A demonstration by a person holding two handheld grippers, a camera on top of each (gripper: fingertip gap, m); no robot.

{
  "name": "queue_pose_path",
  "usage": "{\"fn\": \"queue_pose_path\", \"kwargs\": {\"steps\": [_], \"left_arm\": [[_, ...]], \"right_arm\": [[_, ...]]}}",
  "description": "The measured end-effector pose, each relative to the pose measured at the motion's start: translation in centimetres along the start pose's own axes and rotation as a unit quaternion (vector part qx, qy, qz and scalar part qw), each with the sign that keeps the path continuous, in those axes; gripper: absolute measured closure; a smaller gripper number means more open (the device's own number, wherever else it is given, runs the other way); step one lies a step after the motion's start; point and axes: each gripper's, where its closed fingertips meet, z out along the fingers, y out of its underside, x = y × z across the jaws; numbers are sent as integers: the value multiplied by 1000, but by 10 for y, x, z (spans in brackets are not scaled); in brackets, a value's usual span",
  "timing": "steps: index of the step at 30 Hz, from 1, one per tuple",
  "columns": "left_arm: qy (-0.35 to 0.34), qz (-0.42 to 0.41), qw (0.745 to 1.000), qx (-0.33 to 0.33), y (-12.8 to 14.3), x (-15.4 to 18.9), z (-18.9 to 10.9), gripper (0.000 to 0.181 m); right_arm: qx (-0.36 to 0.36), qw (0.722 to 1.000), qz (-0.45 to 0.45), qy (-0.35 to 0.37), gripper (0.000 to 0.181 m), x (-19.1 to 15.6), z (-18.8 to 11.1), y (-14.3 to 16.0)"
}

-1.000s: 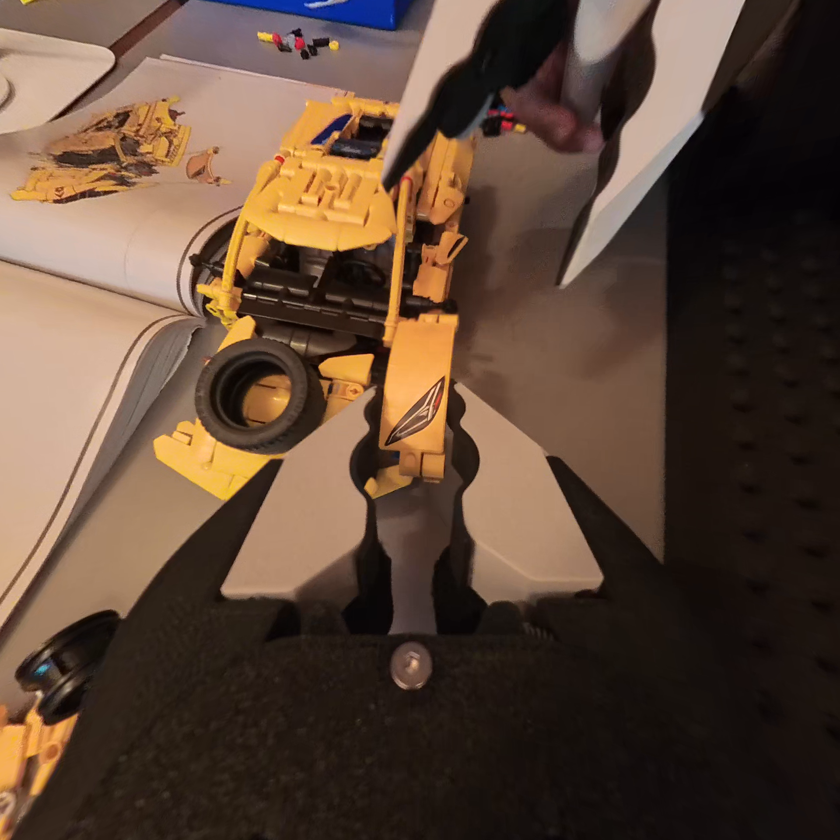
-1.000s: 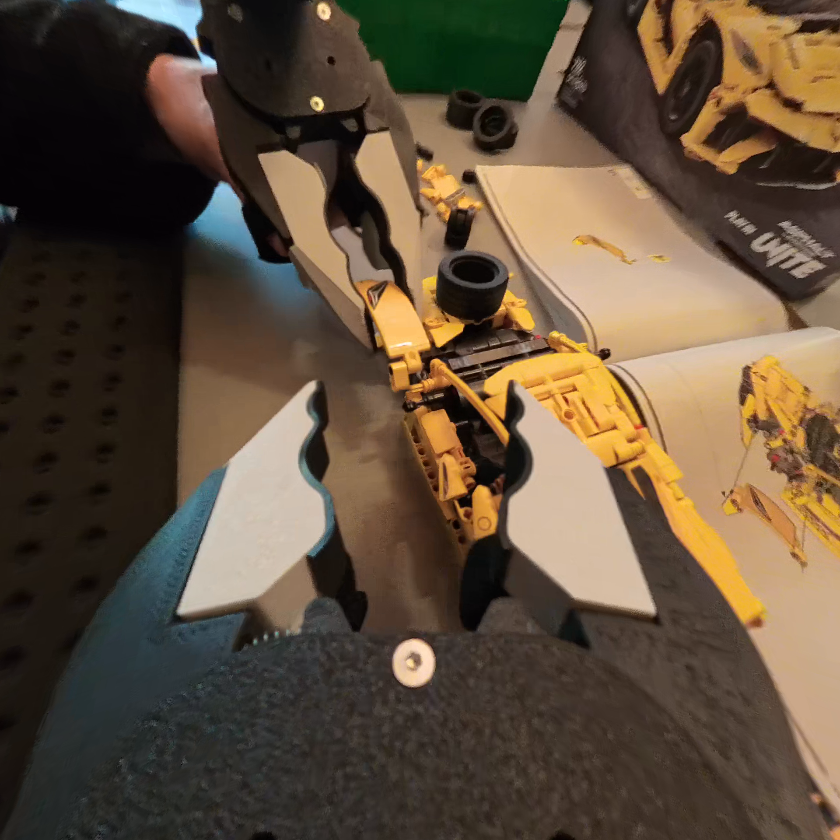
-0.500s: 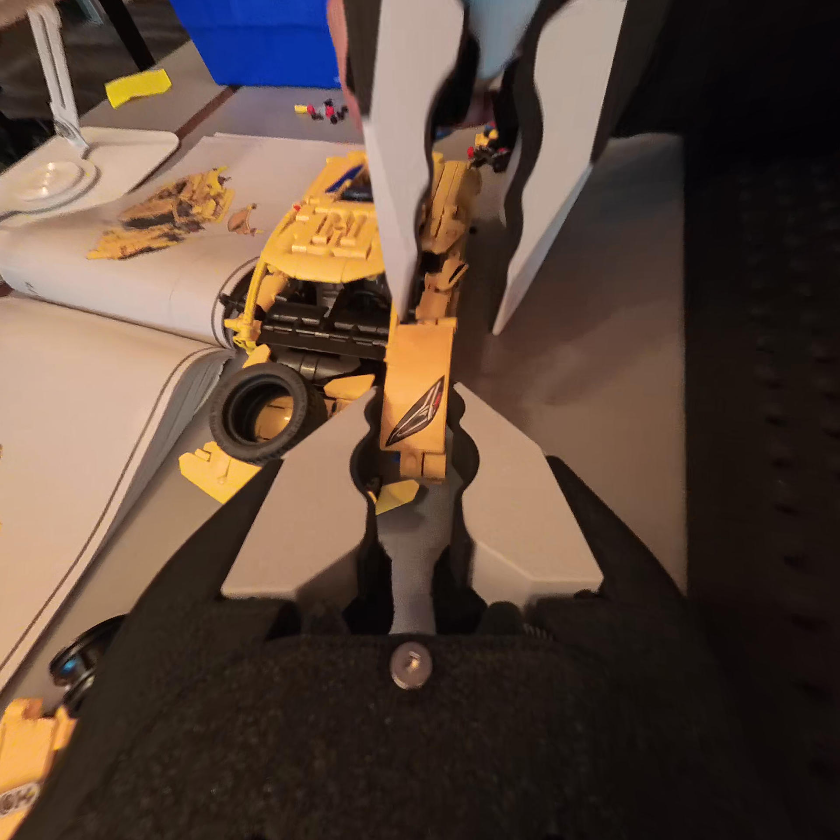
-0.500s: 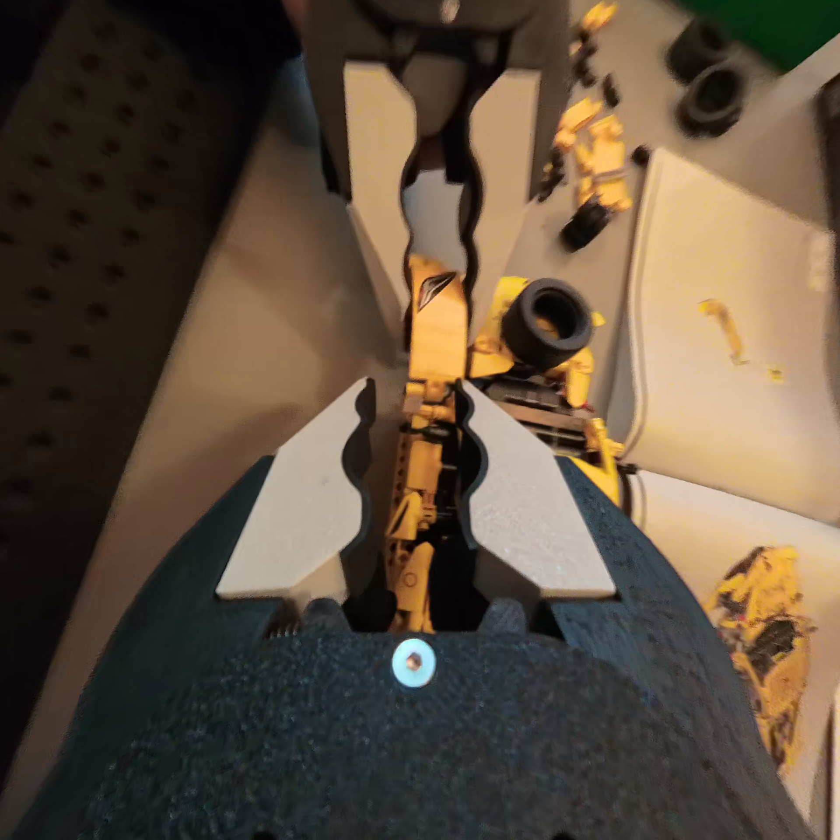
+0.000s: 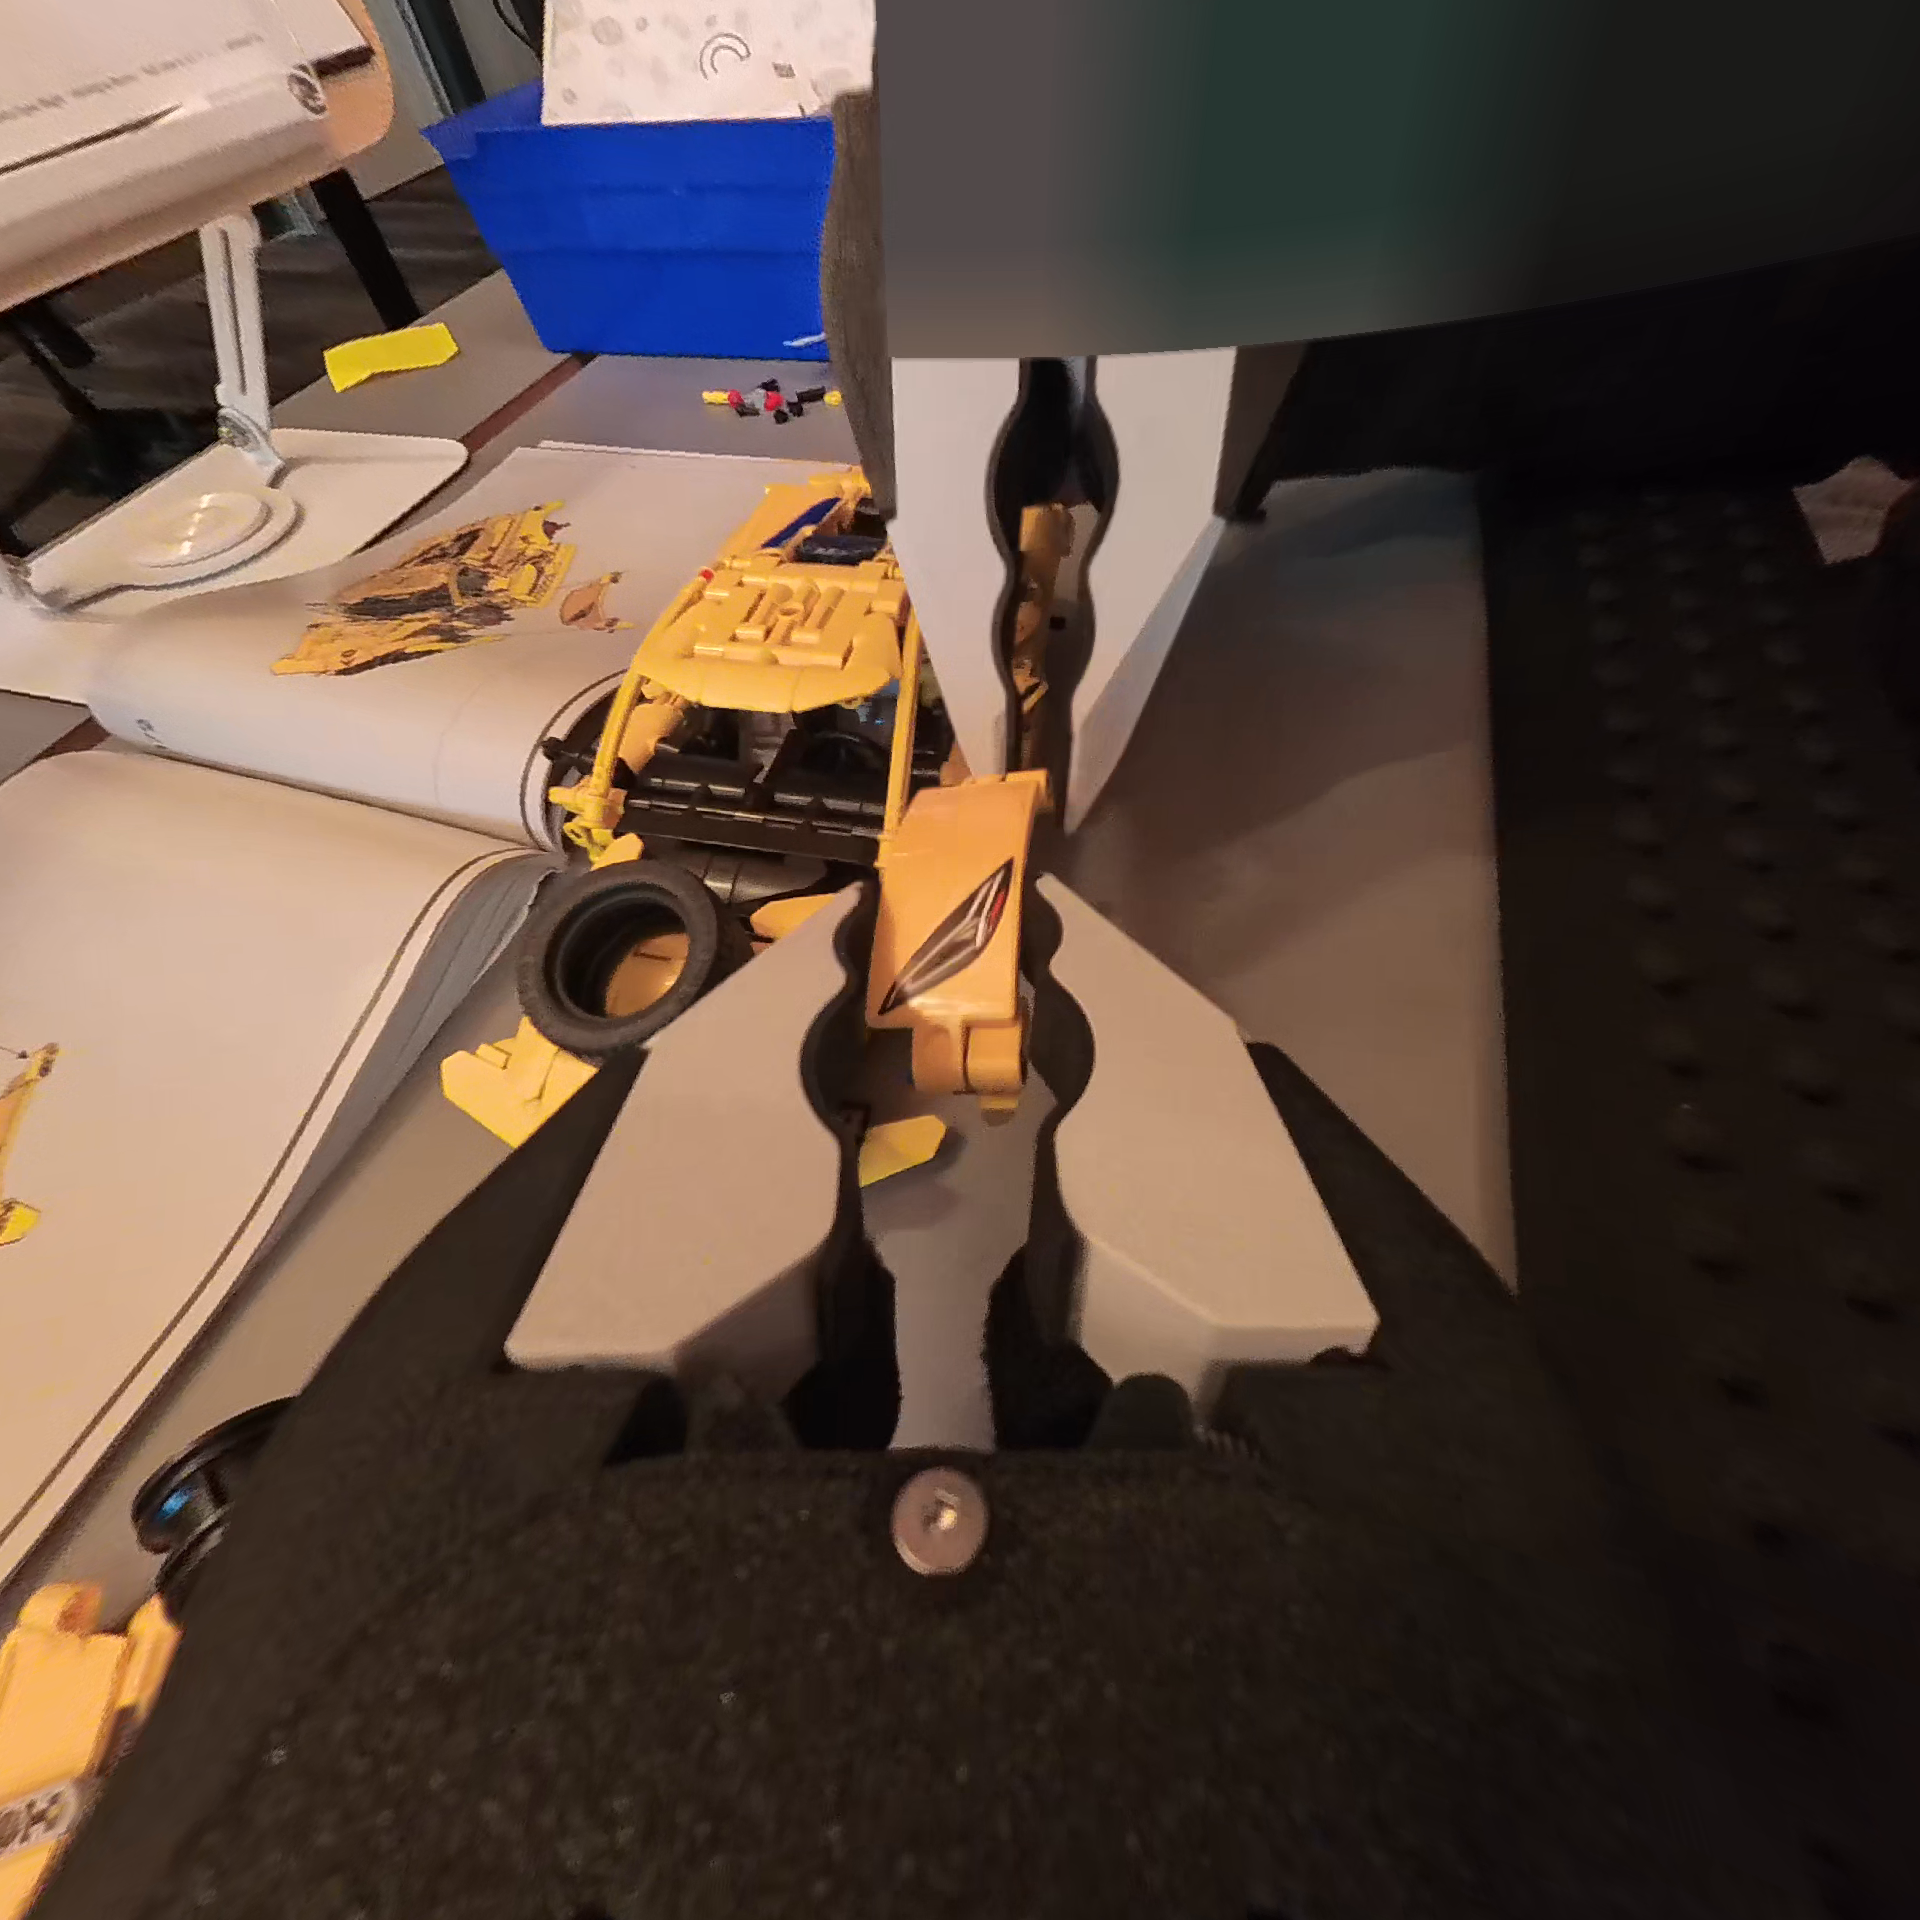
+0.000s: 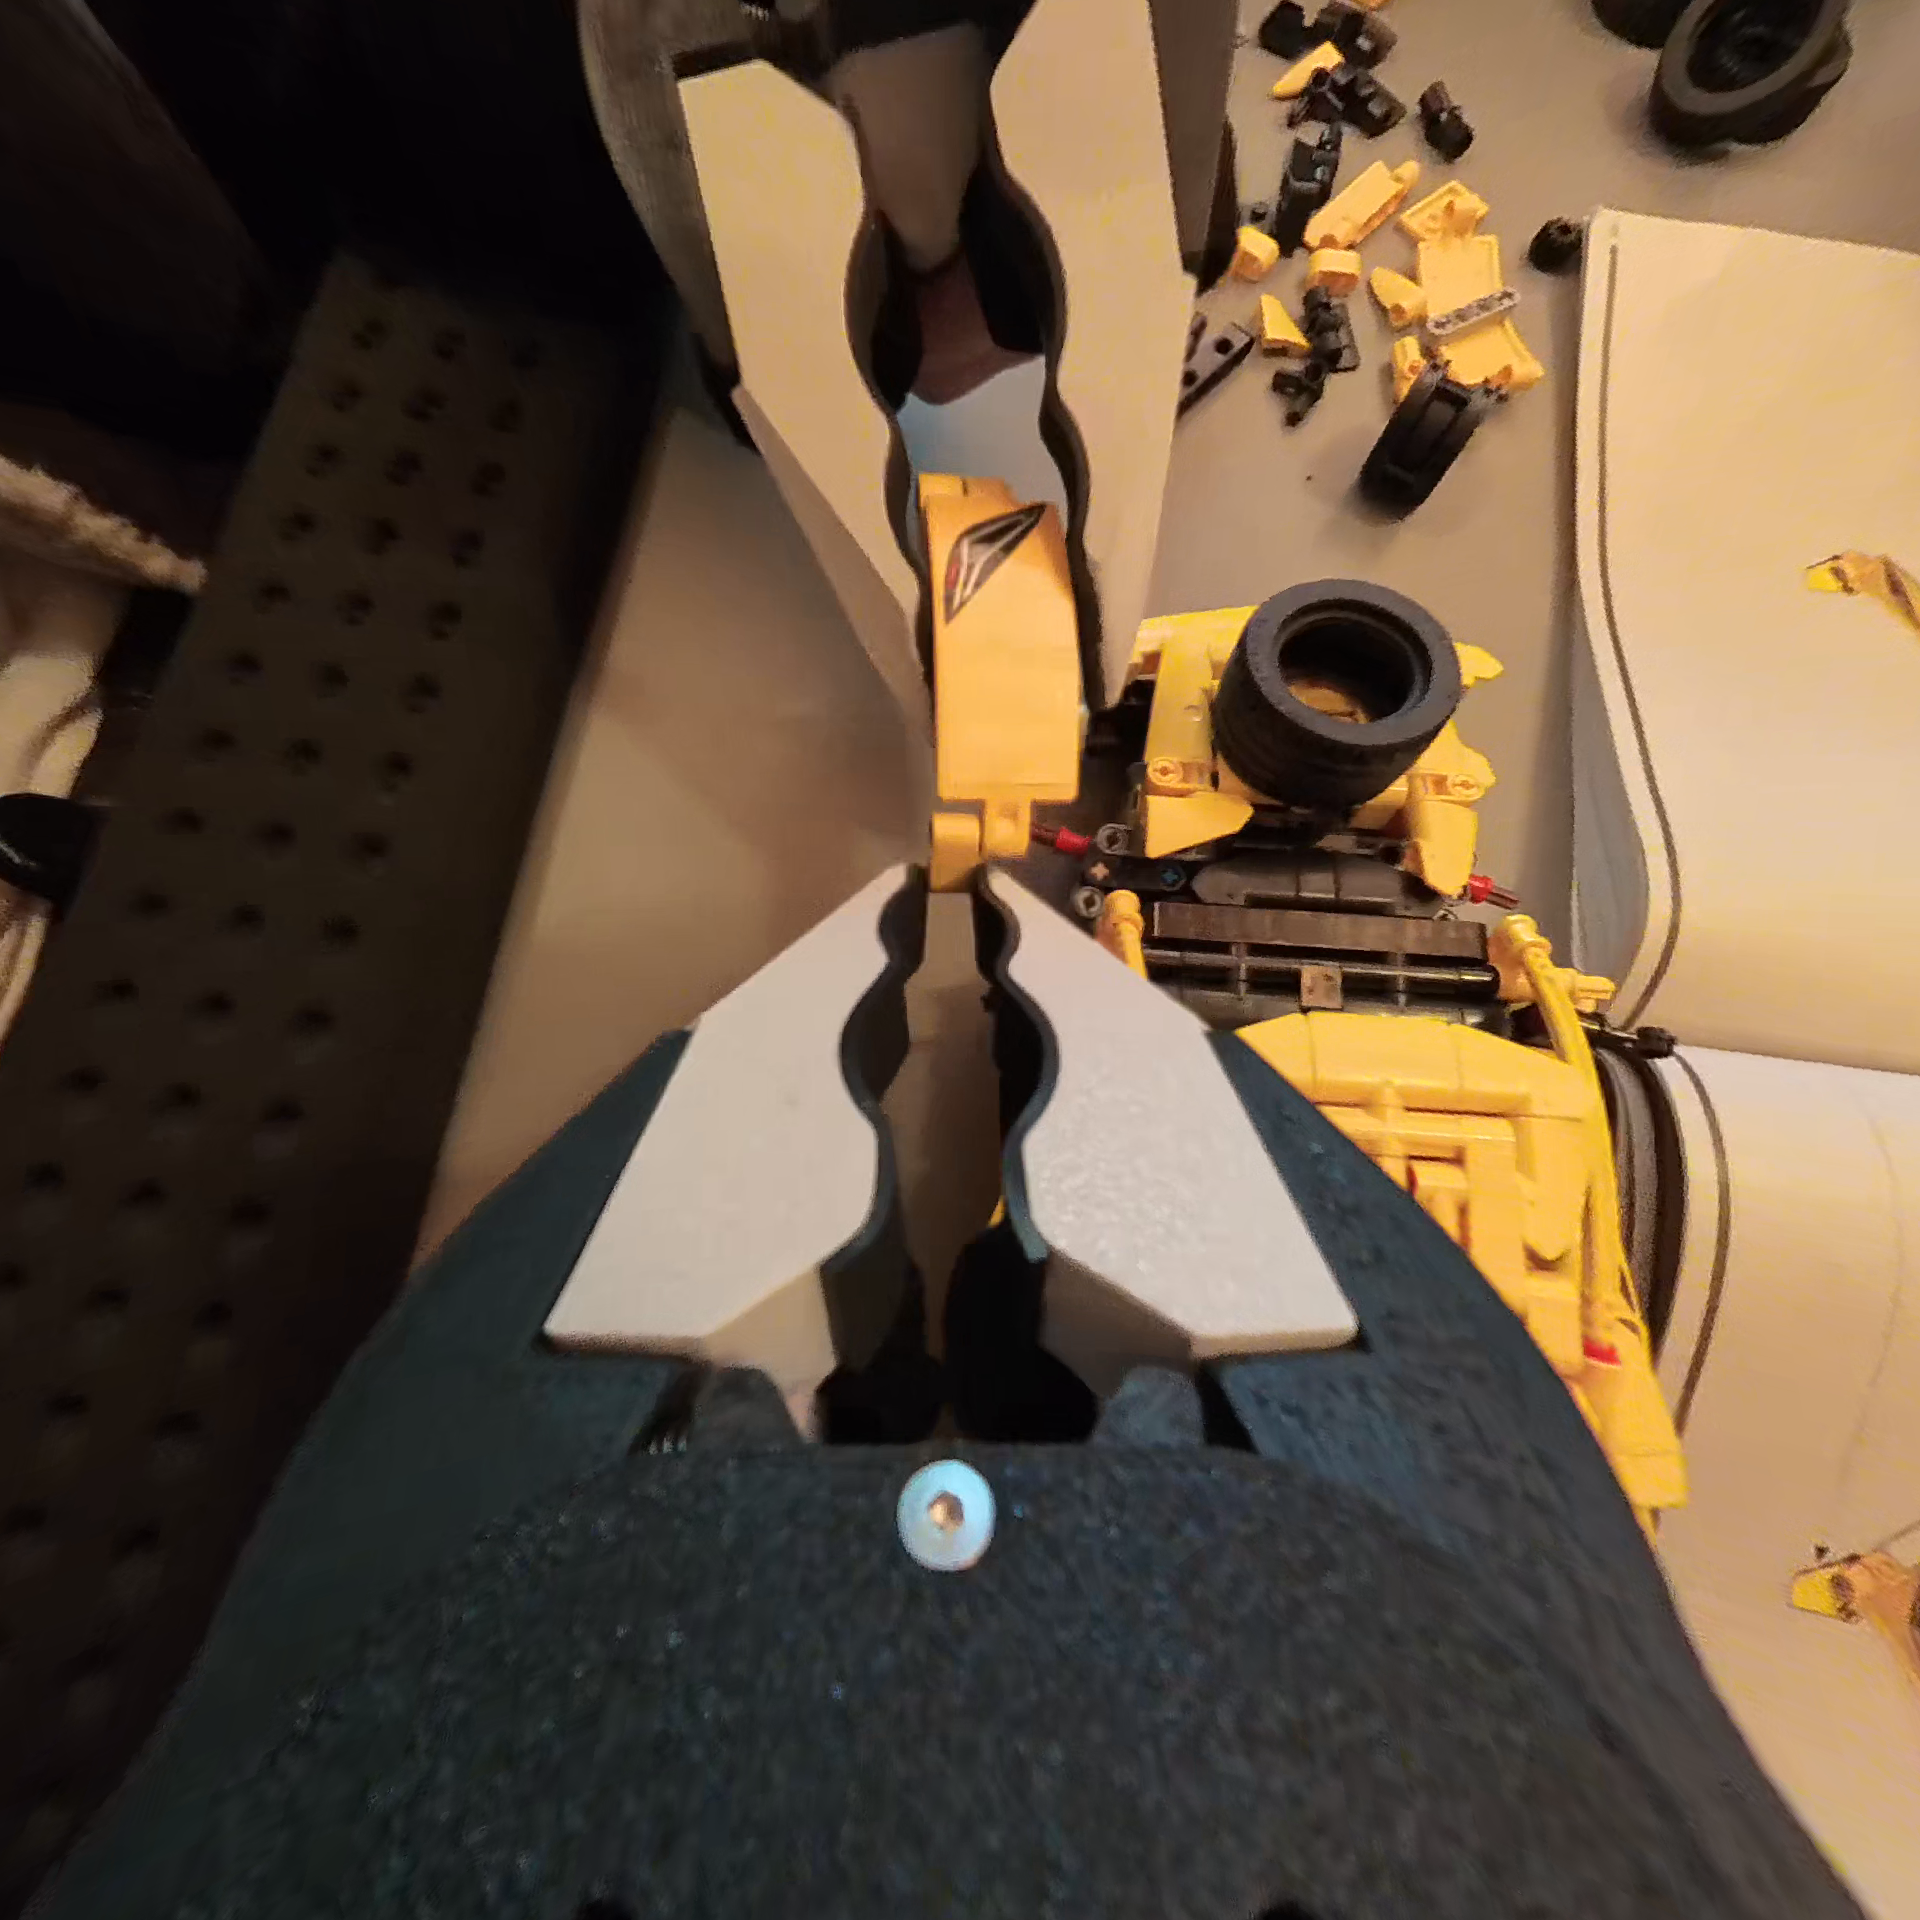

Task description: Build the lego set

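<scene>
A part-built yellow Lego car (image 5: 790, 623) lies on the table against an open instruction booklet (image 5: 208, 987), with a loose black tyre (image 5: 618, 961) resting on it. My left gripper (image 5: 945, 899) is shut on a yellow fender panel with a black decal (image 5: 951, 935) at the car's near corner. My right gripper (image 6: 951, 878) comes from the opposite side, with its jaws almost together on the panel's hinged end (image 6: 961, 842). In the right wrist view the car (image 6: 1403, 1143) and tyre (image 6: 1340, 696) lie to the right of the panel (image 6: 997, 665).
Loose yellow and black parts (image 6: 1382, 270) and spare wheels (image 6: 1745, 62) lie beyond the car. A blue bin (image 5: 644, 229) and a white stand (image 5: 208, 509) stand at the back. A dark perforated mat (image 5: 1714, 935) borders the table. Another wheel (image 5: 182, 1496) lies near left. Left and right tips are no more than a few centimetres apart.
My right gripper has swung in over the car's side, drawn back to the panel's far end, and closed. My left gripper has kept hold of the panel.
</scene>
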Motion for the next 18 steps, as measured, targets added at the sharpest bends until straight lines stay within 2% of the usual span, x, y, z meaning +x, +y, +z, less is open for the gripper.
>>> {"fn": "queue_pose_path", "kwargs": {"steps": [4,6,8,12,18], "left_arm": [[-9,9,1000,-2,2,-2,0,155],[4,2,1000,-31,14,1,3,151],[13,-2,999,-33,15,4,3,145],[32,-4,999,-41,16,11,7,144],[-22,52,995,-83,24,4,16,145]], "right_arm": [[1,1000,-6,17,175,5,-7,-3],[-34,999,-15,29,175,6,-7,5],[-92,993,-46,62,175,10,-4,20],[-124,987,-75,70,175,4,4,23],[-133,985,-89,69,175,2,6,23]]}}
